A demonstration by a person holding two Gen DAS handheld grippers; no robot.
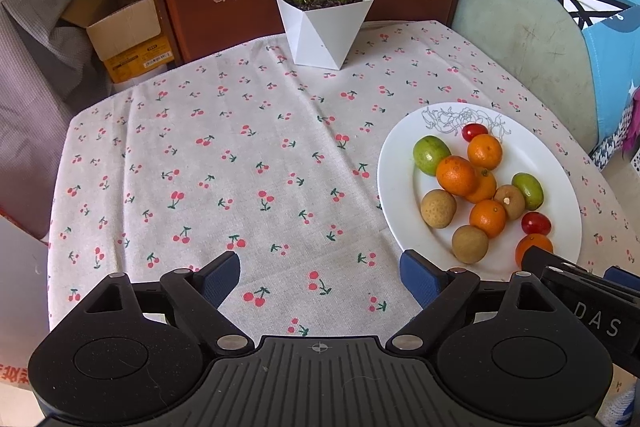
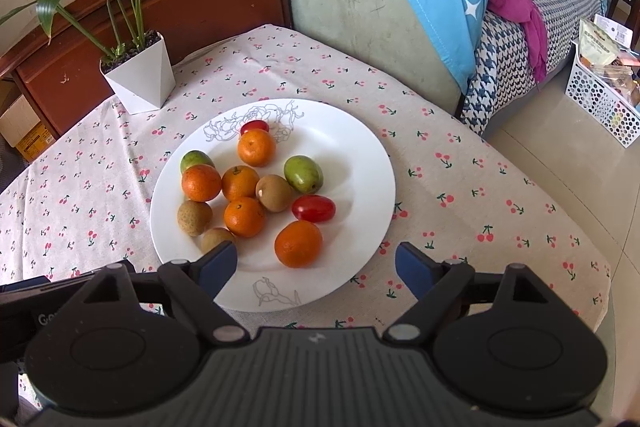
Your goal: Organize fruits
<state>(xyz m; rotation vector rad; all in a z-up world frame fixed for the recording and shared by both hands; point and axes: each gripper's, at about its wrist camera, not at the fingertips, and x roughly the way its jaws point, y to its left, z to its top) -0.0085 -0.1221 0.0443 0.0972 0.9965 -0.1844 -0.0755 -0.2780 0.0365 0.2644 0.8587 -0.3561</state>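
Fruits [image 2: 256,191] heaped, kinds mixed, on white plate [image 2: 360,155] near counter's [image 1: 240,155] right edge | right gripper [image 2: 316,263] over plate's near rim, jaws spread, empty | left gripper [image 1: 320,277] above bare cloth, jaws spread | likely poised to pick.

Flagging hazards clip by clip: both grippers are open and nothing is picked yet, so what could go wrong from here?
1. The fruits touch in a cluster on the plate; open fingers closing on the nearest orange might nudge the red tomato.
2. The fruits are round, so a bumped one could roll.
3. The left gripper hangs beside the right gripper; they could collide.
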